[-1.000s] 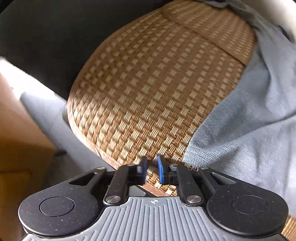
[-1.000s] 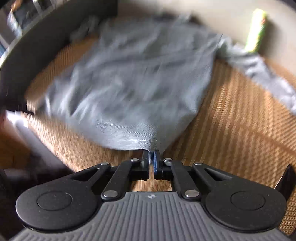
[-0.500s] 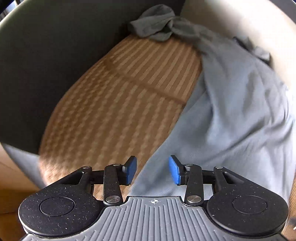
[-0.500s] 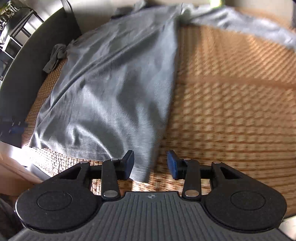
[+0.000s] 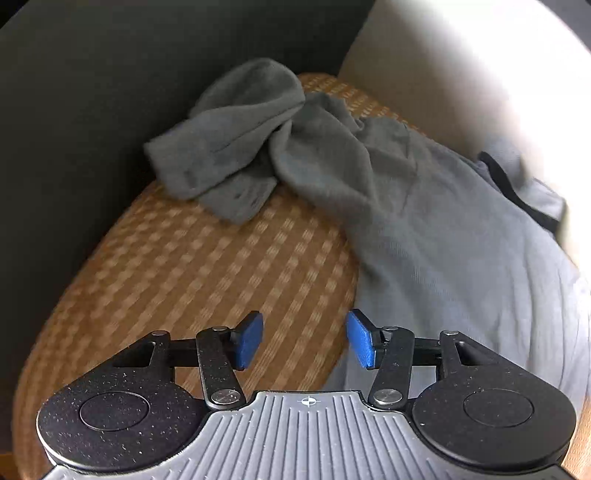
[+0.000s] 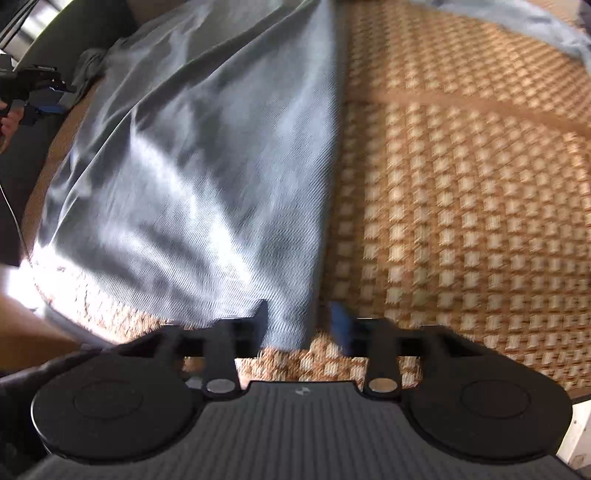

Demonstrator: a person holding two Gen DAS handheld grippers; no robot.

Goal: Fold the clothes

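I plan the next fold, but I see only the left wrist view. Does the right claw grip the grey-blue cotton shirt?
Observer: No. The right claw is opening; the lower corner of the grey-blue cotton shirt lies loose between its jaws.
Operator: Where is the other sleeve?
Observer: The other sleeve stretches across the brown woven mat, far from the claw.
Operator: And the hem?
Observer: The hem lies on the mat, near its front edge.

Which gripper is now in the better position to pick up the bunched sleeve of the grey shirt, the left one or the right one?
Left. The left gripper faces the bunched sleeve across bare woven mat, jaws opening and empty. The right gripper, jaws also opening, is at the shirt's hem corner, far from that sleeve.
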